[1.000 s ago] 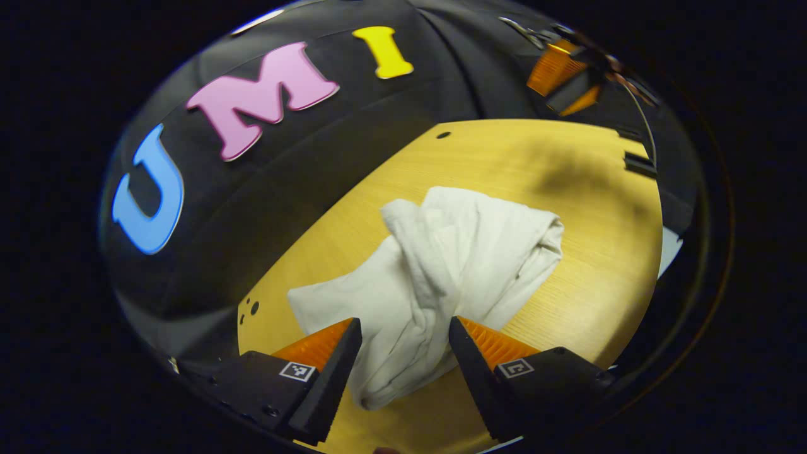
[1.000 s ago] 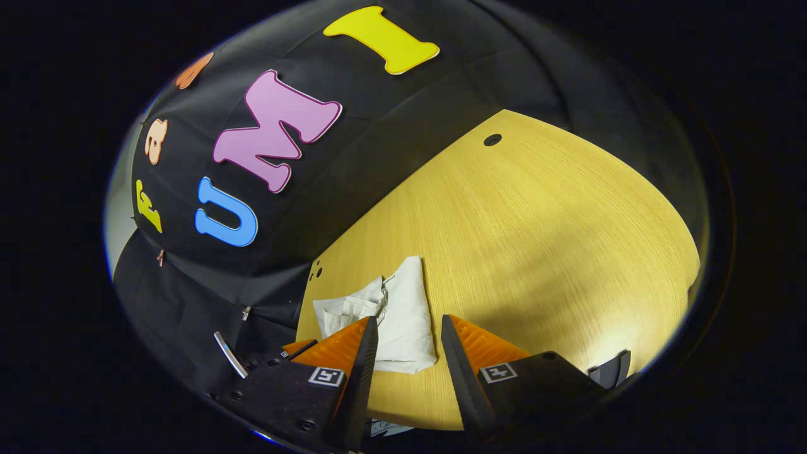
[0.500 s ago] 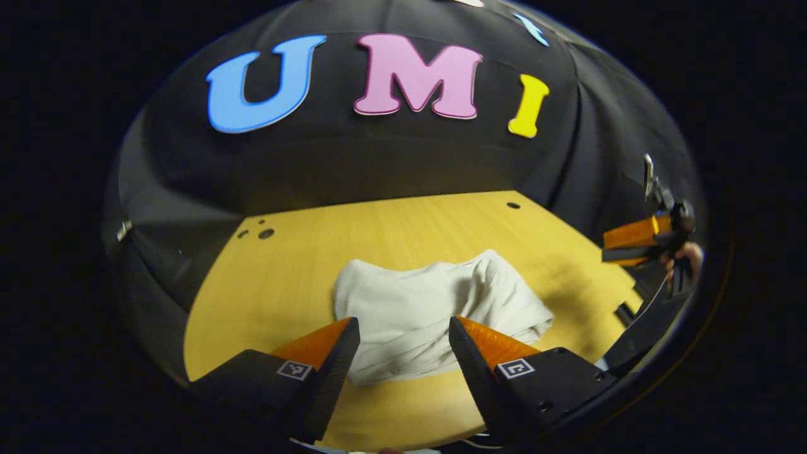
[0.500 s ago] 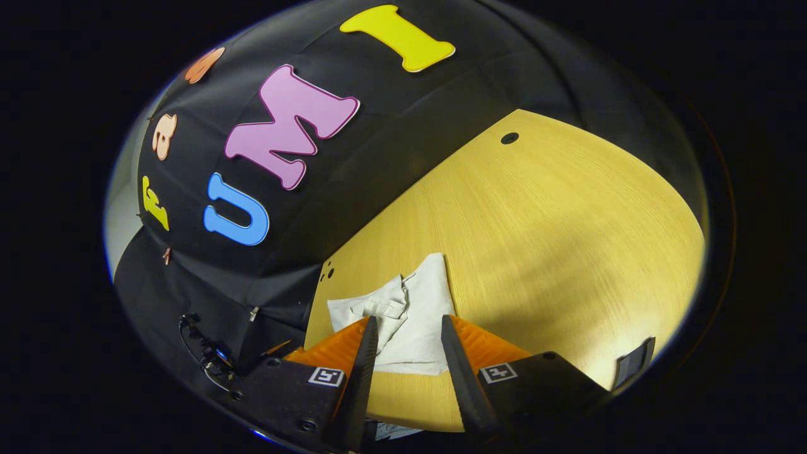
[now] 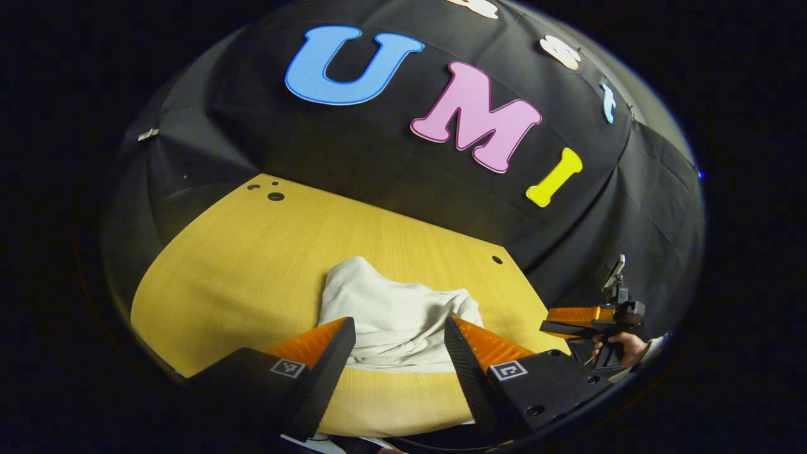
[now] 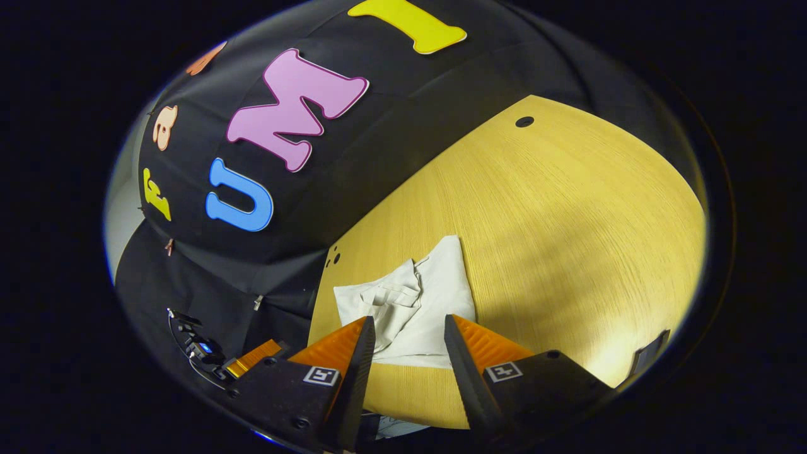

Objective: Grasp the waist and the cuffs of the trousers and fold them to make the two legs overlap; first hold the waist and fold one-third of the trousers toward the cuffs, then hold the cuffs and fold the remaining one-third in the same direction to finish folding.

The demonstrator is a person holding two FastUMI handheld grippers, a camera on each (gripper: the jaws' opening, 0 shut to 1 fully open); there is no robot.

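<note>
Already the white trousers (image 5: 394,315) lie as a compact, somewhat rumpled bundle on the wooden desk (image 5: 239,252), so I judge the folding as good as done. In the left gripper view my left tool (image 5: 398,337) hangs above the near edge of the desk with its fingers apart and nothing between them; the bundle sits just beyond the tips at twelve o'clock. The right tool (image 5: 570,318) shows at four o'clock there, off the desk's edge, held in a hand (image 5: 621,347). In the right gripper view the right tool (image 6: 406,334) is likewise spread and empty, with the trousers (image 6: 416,302) beyond its tips, a little toward eleven o'clock. What remains, I think, is at most tidying the wrinkled top layer.
</note>
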